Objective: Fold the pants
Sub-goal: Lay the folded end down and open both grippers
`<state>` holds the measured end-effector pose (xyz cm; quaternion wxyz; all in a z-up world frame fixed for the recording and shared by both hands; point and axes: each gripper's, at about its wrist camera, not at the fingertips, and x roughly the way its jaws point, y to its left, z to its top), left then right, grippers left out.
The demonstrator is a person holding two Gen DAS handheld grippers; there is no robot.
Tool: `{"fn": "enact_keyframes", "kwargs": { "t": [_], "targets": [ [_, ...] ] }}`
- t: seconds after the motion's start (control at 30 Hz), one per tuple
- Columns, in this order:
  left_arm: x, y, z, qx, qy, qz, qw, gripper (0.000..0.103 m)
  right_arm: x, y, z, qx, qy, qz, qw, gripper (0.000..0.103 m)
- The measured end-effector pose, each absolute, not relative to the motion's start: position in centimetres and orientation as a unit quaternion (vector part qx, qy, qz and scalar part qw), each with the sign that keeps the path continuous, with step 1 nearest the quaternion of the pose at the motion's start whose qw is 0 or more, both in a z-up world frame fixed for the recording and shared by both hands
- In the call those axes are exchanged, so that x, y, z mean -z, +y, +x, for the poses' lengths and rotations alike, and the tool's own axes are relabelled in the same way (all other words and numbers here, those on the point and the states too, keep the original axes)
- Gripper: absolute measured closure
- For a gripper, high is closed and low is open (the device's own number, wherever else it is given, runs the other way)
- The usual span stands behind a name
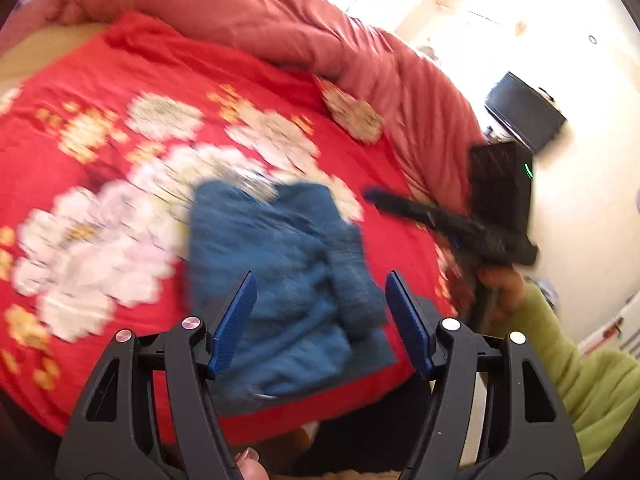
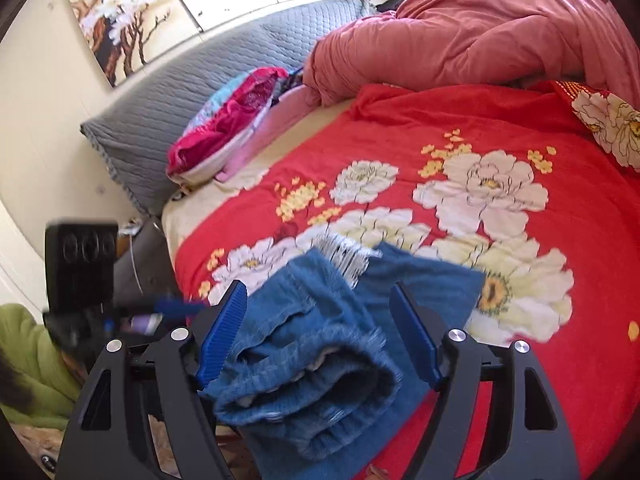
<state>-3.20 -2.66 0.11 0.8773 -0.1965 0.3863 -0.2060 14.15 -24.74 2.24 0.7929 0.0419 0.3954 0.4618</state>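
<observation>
Nearby, a red floral bedspread (image 2: 520, 128) covered the bed, with a salmon duvet (image 2: 500, 32) bunched along its far edge and a grey quilted headboard cushion (image 2: 192, 80) against the wall. A pink patterned pillow (image 2: 232, 120) lay beside it. Nothing stood between the claws and the pants.

Blue pants (image 2: 312, 364) lay folded into a thick bundle on the bedspread near the bed's front edge.

Left claw (image 1: 320, 320): jaws apart, nothing gripped, hovering above the pants (image 1: 280, 280). Right claw (image 2: 320, 336): jaws wide, straddling the rolled fold with the pads clear of the cloth.

Left view alone showed the right claw (image 1: 372, 196) from the side, a hand (image 1: 500, 288) and green sleeve (image 1: 580, 380) behind it; much of it was blurred. Right view alone showed 2 wall pictures (image 2: 132, 20) and the left claw (image 2: 180, 306) at its left edge.
</observation>
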Motion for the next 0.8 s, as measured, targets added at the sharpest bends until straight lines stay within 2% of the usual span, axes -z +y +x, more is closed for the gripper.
{"fn": "enact_keyframes", "kwargs": {
  "t": [0.13,0.23,0.33,0.5,0.8],
  "targets": [
    [0.7,-2.4,-2.4,0.140,0.413,-0.140,0.889,0.044,-1.6,-23.6,11.7,-0.448,0.404,0.009,0.797,0.030],
    [2.3,-3.8,-2.1,0.142,0.441,-0.119,0.878,0.044,0.0,-23.1,9.8,-0.410,0.420,-0.059,0.807,0.030],
    [4.1,-4.9,-2.5,0.146,0.466,-0.096,0.867,0.040,2.1,-23.7,8.4,-0.369,0.435,-0.106,0.815,0.030],
    [5.2,-4.6,-2.7,0.145,0.481,-0.103,0.859,0.037,3.9,-25.8,8.3,-0.344,0.448,-0.059,0.823,0.022],
    [3.4,-4.6,-3.1,0.138,0.464,-0.088,0.871,0.036,2.2,-26.4,7.8,-0.324,0.434,-0.027,0.840,0.020]
  ]
}}
